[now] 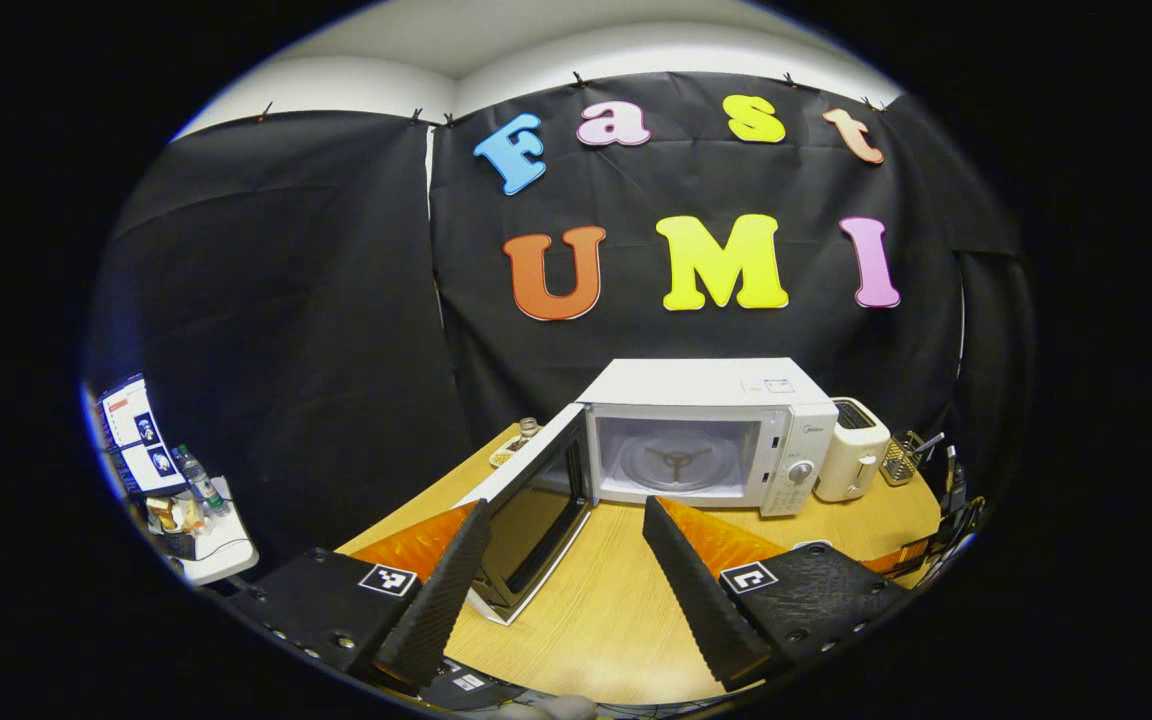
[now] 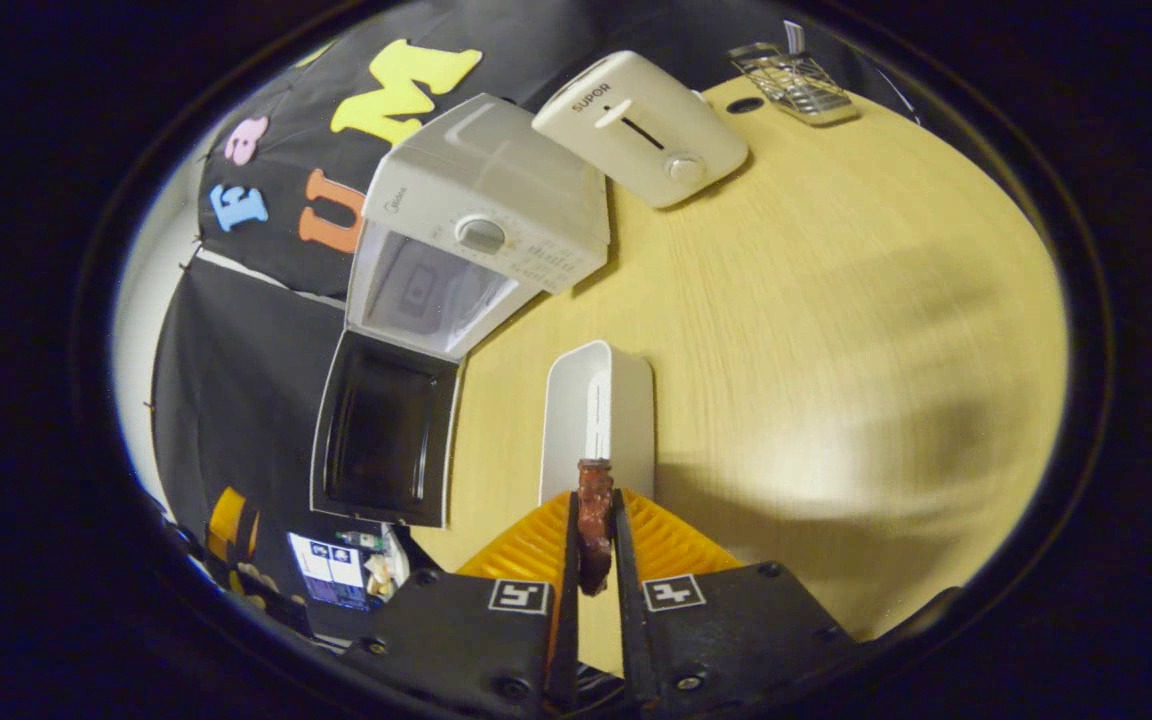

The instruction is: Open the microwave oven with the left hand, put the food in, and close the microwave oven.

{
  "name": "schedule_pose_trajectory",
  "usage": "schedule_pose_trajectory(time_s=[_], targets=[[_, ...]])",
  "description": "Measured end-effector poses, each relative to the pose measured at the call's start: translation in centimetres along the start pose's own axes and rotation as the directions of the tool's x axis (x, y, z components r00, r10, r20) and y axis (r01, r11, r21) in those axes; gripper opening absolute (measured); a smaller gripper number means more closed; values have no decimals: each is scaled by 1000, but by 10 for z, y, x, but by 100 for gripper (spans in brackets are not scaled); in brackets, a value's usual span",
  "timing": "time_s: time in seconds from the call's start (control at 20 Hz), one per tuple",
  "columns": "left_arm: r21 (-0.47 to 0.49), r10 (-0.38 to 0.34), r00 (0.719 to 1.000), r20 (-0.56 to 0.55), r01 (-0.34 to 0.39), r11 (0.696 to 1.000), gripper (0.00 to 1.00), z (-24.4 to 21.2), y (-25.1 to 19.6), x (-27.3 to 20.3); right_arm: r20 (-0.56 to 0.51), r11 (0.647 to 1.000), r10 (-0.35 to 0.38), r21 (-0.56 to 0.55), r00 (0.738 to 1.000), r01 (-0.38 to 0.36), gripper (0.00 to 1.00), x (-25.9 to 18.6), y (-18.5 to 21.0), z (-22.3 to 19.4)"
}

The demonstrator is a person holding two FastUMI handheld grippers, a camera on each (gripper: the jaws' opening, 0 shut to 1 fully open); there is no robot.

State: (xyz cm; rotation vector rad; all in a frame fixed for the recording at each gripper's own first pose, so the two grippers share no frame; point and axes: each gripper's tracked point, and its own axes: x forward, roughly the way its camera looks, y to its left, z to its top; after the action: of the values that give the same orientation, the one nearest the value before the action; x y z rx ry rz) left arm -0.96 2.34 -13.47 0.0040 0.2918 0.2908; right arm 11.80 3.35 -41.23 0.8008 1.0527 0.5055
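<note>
Microwave [image 1: 706,440] door [image 1: 536,510] swung open, cavity clear for loading. Left gripper [image 1: 566,575] spread wide, holding nothing. Right gripper [image 2: 594,560] clamped on food [image 2: 593,525] above white tray [image 2: 598,420] on bench [image 2: 816,300], ready to carry in.

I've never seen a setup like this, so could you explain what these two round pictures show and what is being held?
A person holds a two-finger gripper in each hand, with a fisheye camera riding on each.

The left gripper view looks along the left gripper, jaws open and empty, toward a white microwave with its door swung open. A white toaster stands beside it on the wooden table.

The right gripper view looks down along the right gripper, jaws closed on a dark reddish piece of food. A white container sits on the table just beyond it, with a wire rack farther off.
</note>
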Motion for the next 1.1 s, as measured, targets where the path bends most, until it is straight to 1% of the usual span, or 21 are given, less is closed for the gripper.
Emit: schedule_pose_trajectory(time_s=[0.05, 0.1, 0.25, 0.4, 0.55, 0.65, 0.75, 0.85, 0.9, 0.95, 1.1], targets=[[6, 8, 1000, -2, -8, 1000, 95, 0, -1, -2, -12, 1000, 3, 9, 1000, -3, 8, -1, 0, -1], [11, 11, 1000, -2, -11, 1000, 95, 0, -2, -3, -19, 1000, 1, 8, 1000, -1, 19, -2, 0, 0], [17, 21, 1000, -3, -21, 1000, 94, -1, -1, -4, -8, 1000, 0, -31, 1000, -1, 17, -8, 9, 3], [1, 10, 1000, 0, -10, 1000, 94, -1, 3, -3, 23, 998, 10, -63, 1000, -9, 16, -21, 29, 11], [3, -22, 1000, 11, 22, 1000, 94, 1, 7, 3, 79, 997, 56, -66, 995, -51, 16, -28, 70, 22], [8, -60, 998, 14, 60, 998, 94, -1, 9, 7, 128, 994, 83, -78, 988, -74, 16, -25, 101, 27], [20, -116, 993, 9, 116, 993, 94, -3, 10, 11, 184, 993, 110, -70, 977, -99, 16, -11, 135, 32], [41, -177, 984, 8, 176, 983, 94, -4, 14, 14, 212, 991, 128, -57, 969, -118, 16, 15, 165, 28], [57, -209, 978, 2, 209, 976, 89, -5, 16, 15, 245, 991, 132, -48, 960, -124, 17, 28, 178, 28], [72, -244, 970, -1, 244, 967, 94, -7, 18, 18, 273, 991, 135, -40, 952, -129, 16, 43, 191, 29], [89, -337, 942, -18, 337, 937, 94, -12, 26, 24, 349, 988, 151, -13, 925, -156, 16, 91, 226, 35]])
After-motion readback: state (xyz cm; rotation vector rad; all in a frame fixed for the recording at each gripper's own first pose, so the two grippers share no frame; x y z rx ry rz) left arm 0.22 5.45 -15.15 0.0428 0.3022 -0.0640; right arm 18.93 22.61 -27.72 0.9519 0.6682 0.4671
